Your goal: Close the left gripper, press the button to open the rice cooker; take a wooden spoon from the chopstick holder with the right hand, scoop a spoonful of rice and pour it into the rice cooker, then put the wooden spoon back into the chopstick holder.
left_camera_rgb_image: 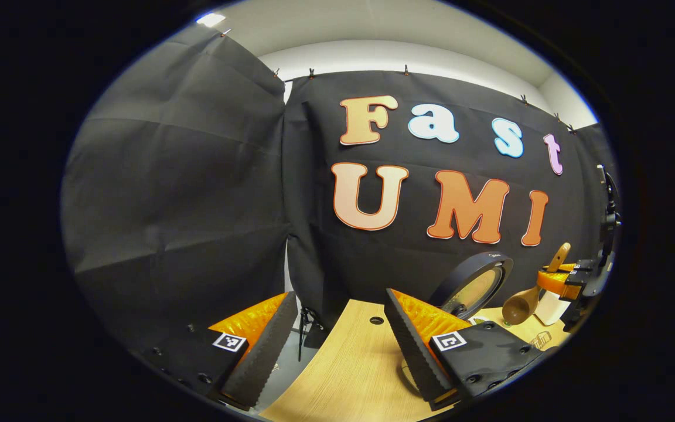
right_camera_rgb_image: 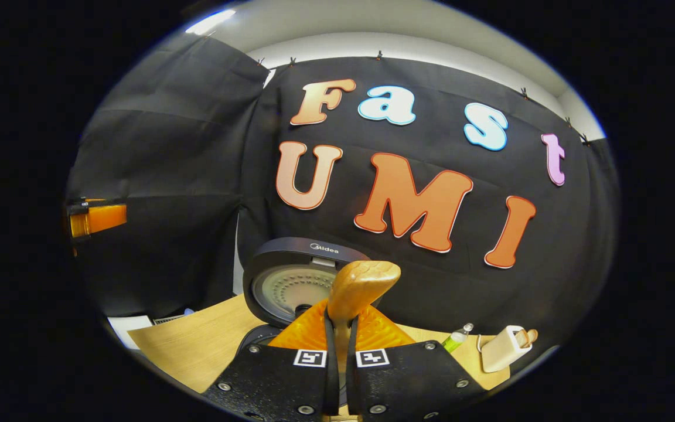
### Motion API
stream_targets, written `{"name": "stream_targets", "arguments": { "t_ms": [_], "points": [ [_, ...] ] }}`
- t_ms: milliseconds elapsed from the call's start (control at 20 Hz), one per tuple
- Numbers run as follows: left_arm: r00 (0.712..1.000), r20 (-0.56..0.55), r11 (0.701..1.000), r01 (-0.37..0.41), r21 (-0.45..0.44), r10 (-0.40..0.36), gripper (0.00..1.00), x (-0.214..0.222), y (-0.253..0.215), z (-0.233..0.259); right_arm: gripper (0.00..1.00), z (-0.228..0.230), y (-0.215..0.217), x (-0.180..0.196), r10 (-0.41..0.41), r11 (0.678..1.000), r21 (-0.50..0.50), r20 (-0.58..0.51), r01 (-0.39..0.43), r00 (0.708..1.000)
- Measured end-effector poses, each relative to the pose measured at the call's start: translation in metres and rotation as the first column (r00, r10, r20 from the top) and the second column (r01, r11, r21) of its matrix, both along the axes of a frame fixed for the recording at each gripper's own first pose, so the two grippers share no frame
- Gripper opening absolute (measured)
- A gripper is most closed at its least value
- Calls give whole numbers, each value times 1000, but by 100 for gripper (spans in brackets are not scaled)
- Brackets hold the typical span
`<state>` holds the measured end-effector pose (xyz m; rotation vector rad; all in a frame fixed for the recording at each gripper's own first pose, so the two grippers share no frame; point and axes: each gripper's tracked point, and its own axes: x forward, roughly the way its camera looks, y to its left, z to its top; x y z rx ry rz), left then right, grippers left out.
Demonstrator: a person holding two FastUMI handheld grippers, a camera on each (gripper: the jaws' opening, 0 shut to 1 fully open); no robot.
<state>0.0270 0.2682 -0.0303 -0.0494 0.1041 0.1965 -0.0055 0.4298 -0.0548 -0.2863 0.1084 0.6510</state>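
In the left gripper view my left gripper (left_camera_rgb_image: 339,293) stands open above the wooden table (left_camera_rgb_image: 349,363), nothing between its fingers. Past its right finger the rice cooker (left_camera_rgb_image: 471,287) has its round lid raised. Farther right, my right gripper (left_camera_rgb_image: 569,280) holds the wooden spoon (left_camera_rgb_image: 522,305), bowl end low and toward the cooker. In the right gripper view my right gripper (right_camera_rgb_image: 340,316) is shut on the wooden spoon (right_camera_rgb_image: 364,284), whose handle end sticks up between the fingers. The rice cooker (right_camera_rgb_image: 293,284) with its open lid stands just behind. The white chopstick holder (right_camera_rgb_image: 504,349) sits at the right.
A small green bottle (right_camera_rgb_image: 457,337) stands on the table (right_camera_rgb_image: 197,346) beside the chopstick holder. The left gripper (right_camera_rgb_image: 97,217) shows far off at the left edge of the right gripper view. A round cable hole (left_camera_rgb_image: 377,320) marks the tabletop near its back edge.
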Motion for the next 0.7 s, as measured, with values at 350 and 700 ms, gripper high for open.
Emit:
{"name": "stream_targets", "arguments": {
  "t_ms": [350,700],
  "points": [
    [1000,11,1000,2,13,-2,97,9,-22,9,4,9,-77,37,-130,982,125,-88,141,988],
    [999,8,999,31,37,-32,97,20,-72,12,4,-7,-193,79,-306,931,160,-142,327,941]
  ]
}}
